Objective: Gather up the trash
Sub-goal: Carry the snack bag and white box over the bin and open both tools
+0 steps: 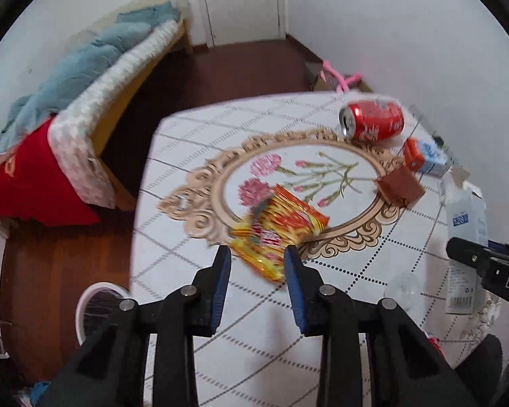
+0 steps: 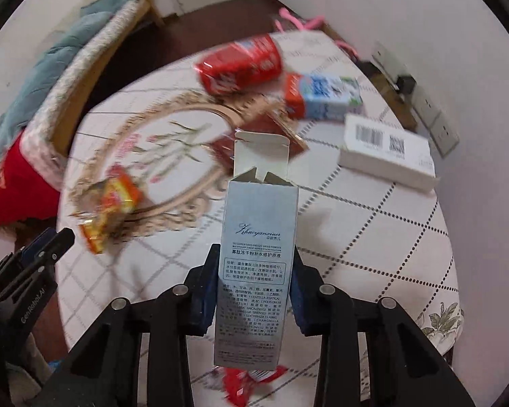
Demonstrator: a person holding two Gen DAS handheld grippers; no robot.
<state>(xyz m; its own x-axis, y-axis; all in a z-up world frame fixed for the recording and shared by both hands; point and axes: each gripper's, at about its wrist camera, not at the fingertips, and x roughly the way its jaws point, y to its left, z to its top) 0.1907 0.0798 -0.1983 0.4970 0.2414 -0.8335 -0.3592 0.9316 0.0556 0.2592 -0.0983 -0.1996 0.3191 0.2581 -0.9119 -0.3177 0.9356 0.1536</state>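
Observation:
My right gripper (image 2: pixel 254 257) is shut on a tall silver carton (image 2: pixel 258 237) with its top flap open, held above the table; the carton also shows in the left wrist view (image 1: pixel 466 217). My left gripper (image 1: pixel 257 254) is open, its fingertips on either side of the near end of an orange and yellow snack wrapper (image 1: pixel 278 229), also in the right wrist view (image 2: pixel 113 208). A red soda can (image 1: pixel 373 120) lies on its side at the far edge. A red and blue milk carton (image 1: pixel 426 156) and a small brown box (image 1: pixel 402 186) lie near it.
The round table (image 1: pixel 254 339) has a white checked cloth. A white barcode box (image 2: pixel 387 156) lies at its right by the wall. A red wrapper (image 2: pixel 244 385) lies under the right gripper. A bin (image 1: pixel 96 308) stands on the floor at left, a bed (image 1: pixel 85 101) beyond.

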